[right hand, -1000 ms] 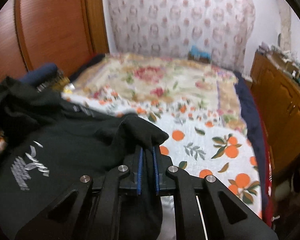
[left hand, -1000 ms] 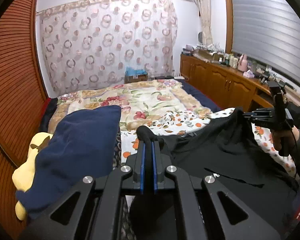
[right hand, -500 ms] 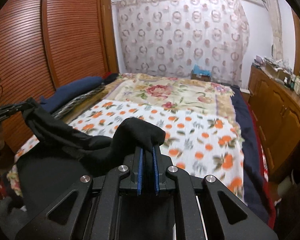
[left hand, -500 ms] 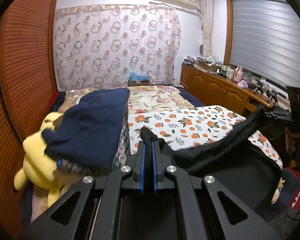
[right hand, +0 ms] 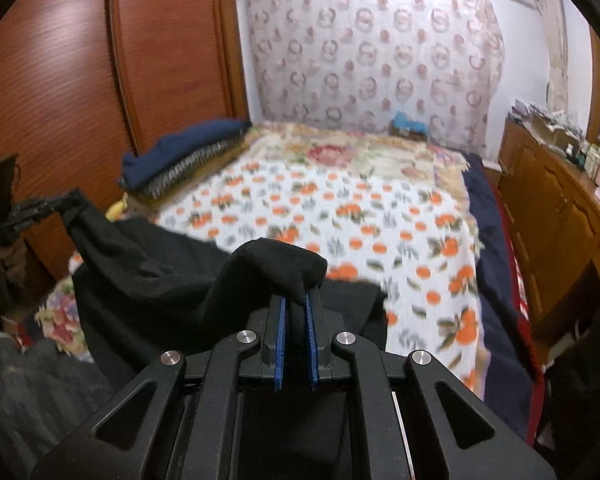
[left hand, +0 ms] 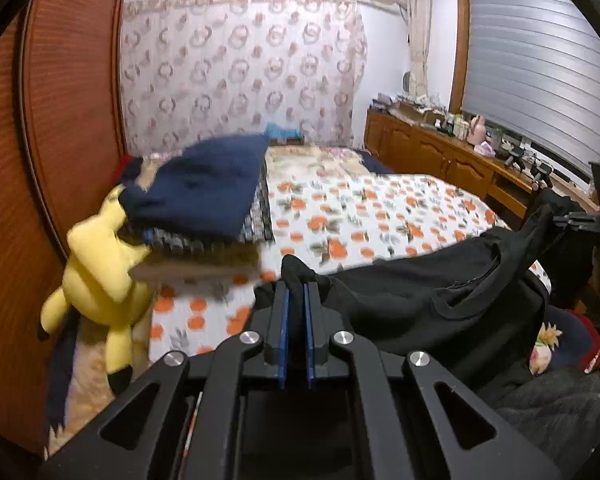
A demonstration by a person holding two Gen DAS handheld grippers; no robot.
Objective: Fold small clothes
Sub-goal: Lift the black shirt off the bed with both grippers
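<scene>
A black garment (left hand: 428,292) hangs stretched between my two grippers at the near edge of the bed. My left gripper (left hand: 295,292) is shut on one bunched corner of it. My right gripper (right hand: 296,300) is shut on the other corner (right hand: 276,264). In the left wrist view the right gripper (left hand: 568,218) shows at the far right, holding the cloth up. In the right wrist view the left gripper (right hand: 44,208) shows at the far left, holding its end. The garment (right hand: 152,280) sags between them, above the bed's near edge.
The bed has an orange-print sheet (left hand: 364,220) and a floral quilt (right hand: 360,156) behind it. A stack of folded clothes with a navy piece on top (left hand: 208,188) lies at the left, beside a yellow plush toy (left hand: 100,264). A wooden cabinet (left hand: 440,156) runs along the right.
Both grippers have pulled the black garment back off the bed and lifted it. It lay spread over the sheet; now it hangs between them at the near edge.
</scene>
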